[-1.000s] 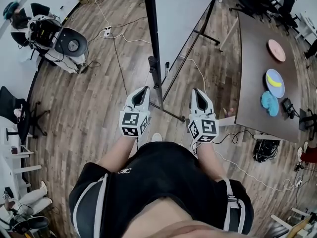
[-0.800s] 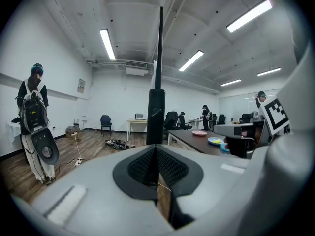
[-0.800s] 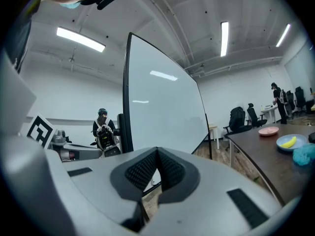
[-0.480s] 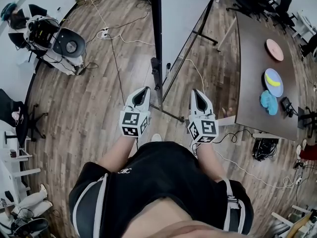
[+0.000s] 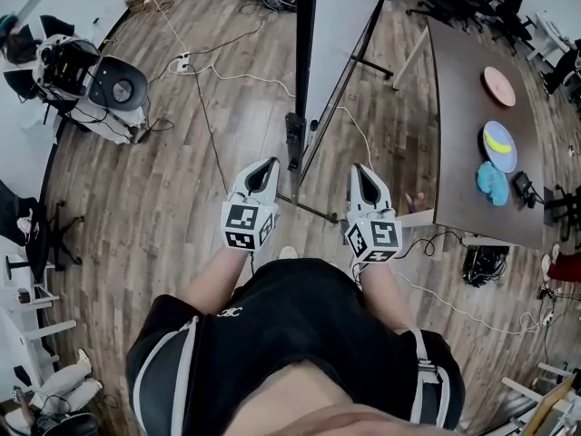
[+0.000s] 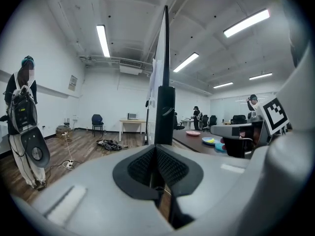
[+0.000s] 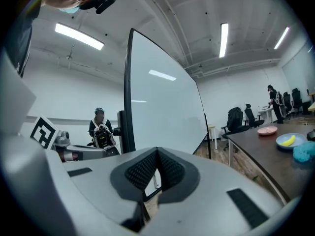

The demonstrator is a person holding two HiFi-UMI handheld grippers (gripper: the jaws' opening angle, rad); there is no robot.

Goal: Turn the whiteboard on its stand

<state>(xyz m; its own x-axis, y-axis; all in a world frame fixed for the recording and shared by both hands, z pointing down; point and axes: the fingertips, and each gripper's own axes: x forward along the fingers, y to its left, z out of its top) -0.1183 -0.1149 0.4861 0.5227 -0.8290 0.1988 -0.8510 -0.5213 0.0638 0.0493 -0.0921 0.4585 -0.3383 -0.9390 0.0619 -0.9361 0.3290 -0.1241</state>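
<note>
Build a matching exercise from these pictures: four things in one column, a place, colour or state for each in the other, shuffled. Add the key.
Things
1. whiteboard
2. pink plate
3. cloth
4. left gripper

Descriptions
A. on the dark table, farthest along the row of things
B. white, standing upright
C. teal-blue, bunched beside the blue plate
D. jaws shut, nothing between them

Pairs: 1-B, 2-A, 3-C, 4-D

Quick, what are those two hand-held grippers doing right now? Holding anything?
Left hand-held gripper: closed, holding nothing.
Right hand-held gripper: closed, holding nothing.
</note>
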